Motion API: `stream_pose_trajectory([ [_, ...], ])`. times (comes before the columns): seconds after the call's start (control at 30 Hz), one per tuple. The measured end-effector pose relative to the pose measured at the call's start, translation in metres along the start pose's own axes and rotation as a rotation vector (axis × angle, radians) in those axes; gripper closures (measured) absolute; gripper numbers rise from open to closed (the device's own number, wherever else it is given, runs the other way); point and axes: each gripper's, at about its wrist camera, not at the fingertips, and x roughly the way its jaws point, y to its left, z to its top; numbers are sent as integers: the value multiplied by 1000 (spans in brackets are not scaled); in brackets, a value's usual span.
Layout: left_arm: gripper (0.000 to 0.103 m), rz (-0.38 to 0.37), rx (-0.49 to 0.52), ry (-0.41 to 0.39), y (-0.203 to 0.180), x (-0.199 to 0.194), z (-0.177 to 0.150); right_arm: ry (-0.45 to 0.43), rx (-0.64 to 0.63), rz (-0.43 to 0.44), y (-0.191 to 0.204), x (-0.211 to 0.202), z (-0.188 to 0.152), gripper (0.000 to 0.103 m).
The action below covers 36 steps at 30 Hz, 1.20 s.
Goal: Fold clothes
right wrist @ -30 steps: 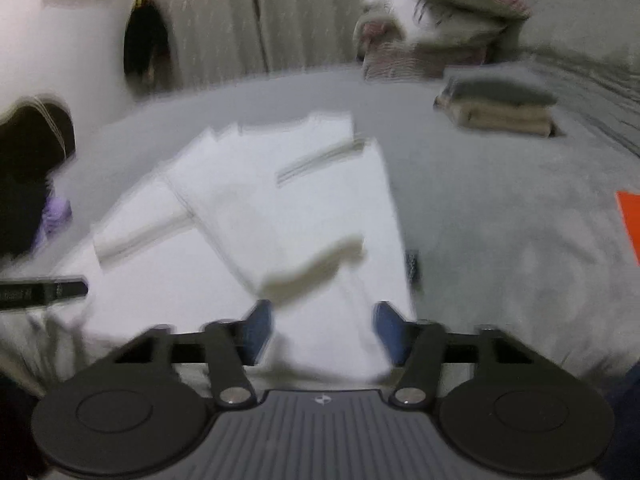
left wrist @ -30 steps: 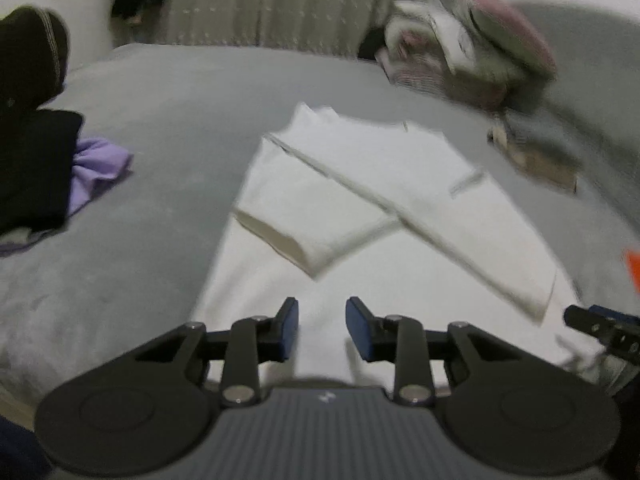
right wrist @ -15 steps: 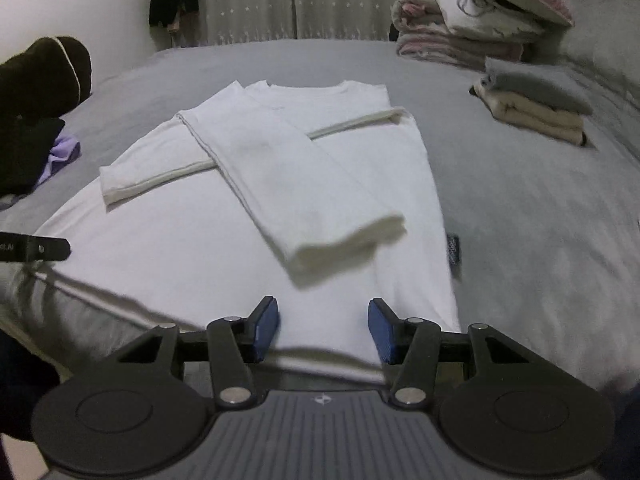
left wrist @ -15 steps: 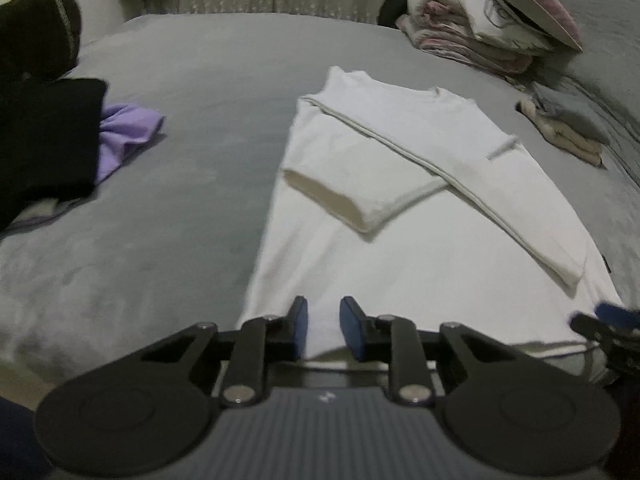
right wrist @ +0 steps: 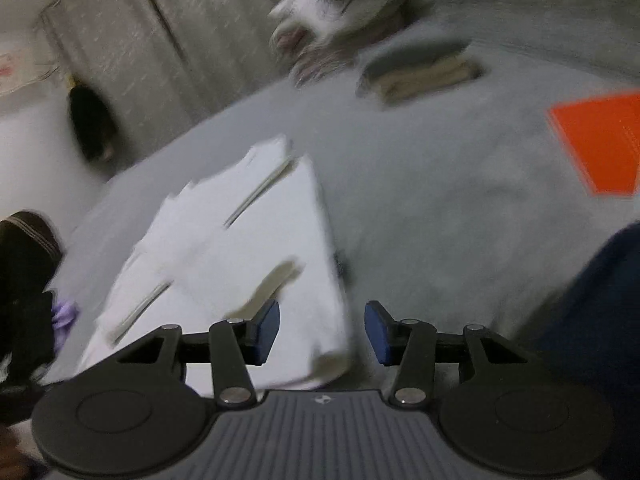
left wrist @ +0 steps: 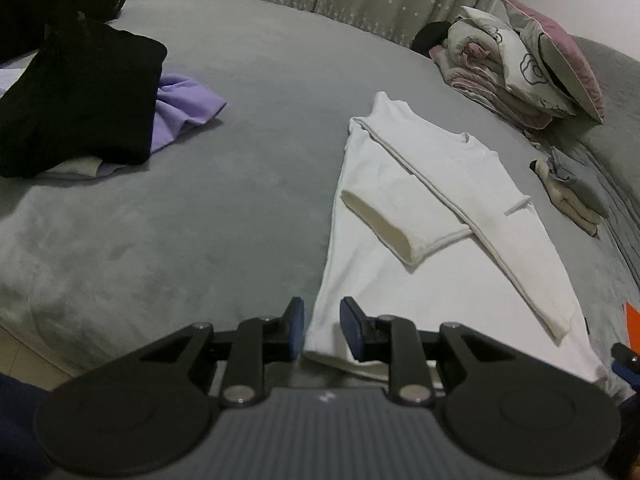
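The white long-sleeved cotton shirt (left wrist: 432, 280) lies flat on the grey bed (left wrist: 224, 184), both sleeves crossed over its body. The left tongs (left wrist: 322, 330) and right tongs (right wrist: 322, 330) each straddle a hem corner, parted, gripping nothing. Judging by this, pinch both corners evenly and lift together, keeping the hem taut.

No word, number or brand can be read anywhere. The ribbed grey gripper housing (left wrist: 326, 432) carries a small pale mark (left wrist: 327, 397) at its front edge, perhaps a logo; the right wrist view shows the same mark (right wrist: 322, 400), equally illegible.
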Motion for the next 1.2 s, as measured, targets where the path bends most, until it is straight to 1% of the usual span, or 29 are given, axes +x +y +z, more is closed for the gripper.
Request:
stream_pose_trajectory([
  [0.03, 78, -4, -11, 6, 1, 2, 0, 18, -3, 0, -1, 3, 0, 52],
  [0.07, 74, -10, -24, 17, 2, 4, 0, 62, -3, 8, -1, 9, -1, 52],
  [0.1, 74, -15, -35, 26, 2, 6, 0, 108, -3, 11, -1, 18, -4, 52],
  [0.13, 74, -14, -38, 29, 2, 8, 0, 122, -6, 8, 1, 23, -8, 52],
  [0.23, 75, 6, -31, 28, -3, 12, -2, 98, -33, -3, 5, 25, -13, 50],
  [0.27, 88, 16, -29, 27, -4, 13, -2, 94, -38, -3, 6, 25, -14, 53],
  [0.3, 94, 28, -29, 22, -5, 14, -3, 90, -41, -3, 6, 25, -14, 60],
  [0.33, 94, 26, -34, 15, -5, 13, -3, 87, -39, 1, 5, 24, -15, 67],
  [0.37, 95, 24, -38, 8, -5, 11, -3, 84, -29, 8, 4, 26, -15, 87],
  [0.4, 95, 22, -42, 1, -5, 10, -3, 81, -18, 17, 3, 28, -14, 91],
  [0.5, 95, 11, -50, -18, -6, 3, 2, 63, 13, 45, -2, 22, -11, 93],
  [0.63, 95, -6, -59, -43, -8, -8, 9, 35, 79, 100, -8, 15, 0, 94],
  [0.73, 95, 4, -25, -65, -17, -12, 20, 21, 83, 123, -3, 16, 13, 94],
  [0.8, 95, 18, 4, -78, -25, -11, 28, 20, 74, 126, 1, 21, 21, 94],
  [0.9, 95, 25, 3, -80, -25, -9, 33, 15, 74, 116, 3, 29, 29, 93],
  [1.1, 95, 40, 0, -83, -27, -5, 43, 3, 82, 127, -2, 36, 23, 93],
  [1.2, 95, 47, -2, -85, -28, -3, 49, -18, 72, 146, 2, 33, 27, 93],
])
